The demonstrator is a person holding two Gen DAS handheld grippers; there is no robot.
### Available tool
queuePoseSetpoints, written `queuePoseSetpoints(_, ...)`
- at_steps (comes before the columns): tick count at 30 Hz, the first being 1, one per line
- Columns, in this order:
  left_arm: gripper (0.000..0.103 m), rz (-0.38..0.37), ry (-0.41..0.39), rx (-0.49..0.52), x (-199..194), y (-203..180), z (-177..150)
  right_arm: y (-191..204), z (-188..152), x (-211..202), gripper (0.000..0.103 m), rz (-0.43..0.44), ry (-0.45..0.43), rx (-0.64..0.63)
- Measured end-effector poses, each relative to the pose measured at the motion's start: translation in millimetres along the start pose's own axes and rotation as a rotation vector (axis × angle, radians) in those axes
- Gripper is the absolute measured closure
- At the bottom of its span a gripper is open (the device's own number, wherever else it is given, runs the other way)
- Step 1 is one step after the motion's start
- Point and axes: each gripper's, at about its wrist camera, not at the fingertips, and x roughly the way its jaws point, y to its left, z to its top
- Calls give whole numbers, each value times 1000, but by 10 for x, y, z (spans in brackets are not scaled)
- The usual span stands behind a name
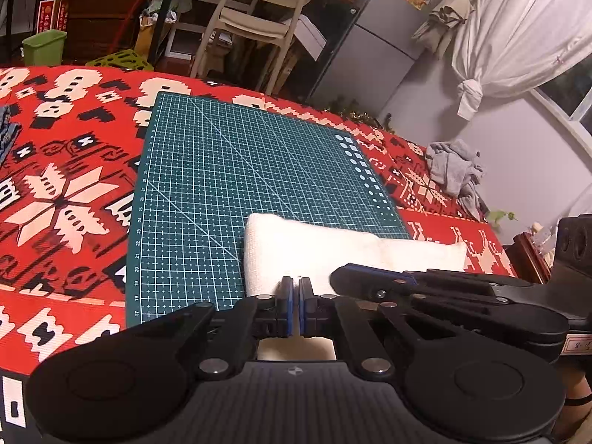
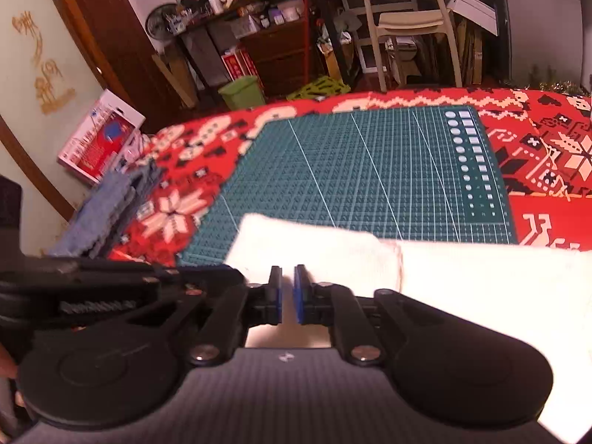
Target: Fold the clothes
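Hovering at the near edge of the white cloth (image 1: 314,248) with jaws together and empty, both grippers (image 1: 295,296) (image 2: 288,288) could drag the fold loose.

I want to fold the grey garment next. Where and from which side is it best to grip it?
Probably pinch a raised ridge at the top of the crumpled grey garment, coming from above on the cutting mat side; it lies bunched, with no flat edge showing.

Near edge of white folded cloth (image 1: 314,248) hidden behind both grippers; cut off at four o'clock in right view; denim pile (image 2: 107,207) blurred at nine o'clock.
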Motion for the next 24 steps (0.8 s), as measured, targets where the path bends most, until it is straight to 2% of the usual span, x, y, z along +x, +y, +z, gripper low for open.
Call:
queuePoseSetpoints(7,98,12,-15,3,-26,-65,55,8,23,-29,103,-23,11,-24)
queuePoseSetpoints(9,98,12,-20,-9,-10,-60,86,46,52,-52,101,-51,2,-30)
queuePoseSetpoints(10,98,7,-20,-21,5,-50,103,63,72,-61,94,-60,-9,-32)
queuePoseSetpoints(11,98,-1,-23,-35,19,-37,124,77,91,-70,93,-64,-21,-31)
queuePoseSetpoints(16,98,-22,-30,-76,120,-7,216,77,179,39,93,-60,-23,-27)
queuePoseSetpoints(21,100,23,-25,-81,191,40,219,6,161,160,96,-87,-9,-29)
queuePoseSetpoints(24,100,8,-28,-109,192,96,216,-76,150,155,96,-70,-12,6)
